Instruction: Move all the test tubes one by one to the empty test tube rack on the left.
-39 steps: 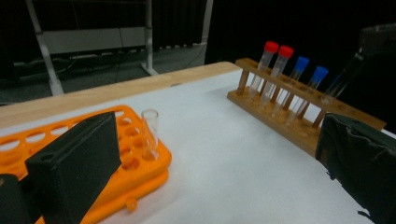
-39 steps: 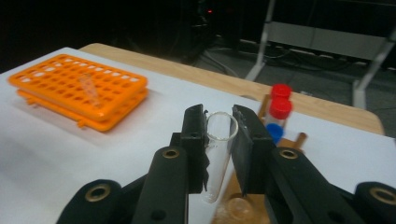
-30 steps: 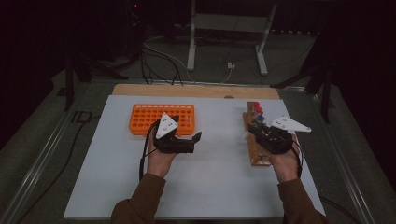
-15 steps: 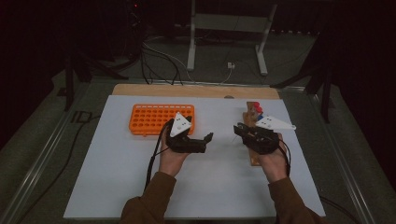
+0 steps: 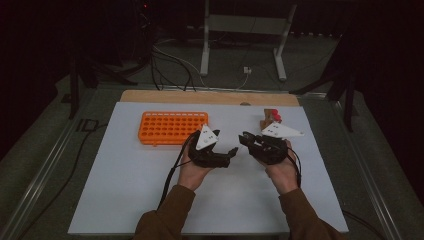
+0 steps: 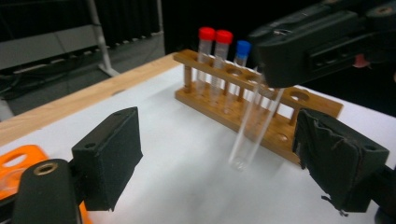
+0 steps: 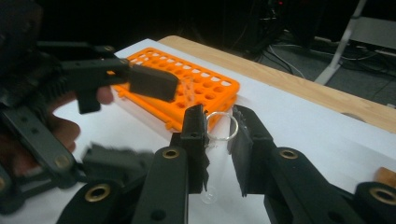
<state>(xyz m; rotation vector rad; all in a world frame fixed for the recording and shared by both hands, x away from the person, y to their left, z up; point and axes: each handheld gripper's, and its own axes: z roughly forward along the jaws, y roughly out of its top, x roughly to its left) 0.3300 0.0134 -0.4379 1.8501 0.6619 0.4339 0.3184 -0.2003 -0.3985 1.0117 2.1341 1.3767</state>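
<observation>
Two grippers met mid-table: right gripper [image 7: 218, 140] clamped on clear tube [image 6: 254, 125]; left gripper [image 6: 229, 154] spread wide.

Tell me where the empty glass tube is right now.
The empty glass tube hangs upright in the right tongs above the white mat, between the two hands. The wooden rack stands behind it, and the open left tongs face it.
</observation>
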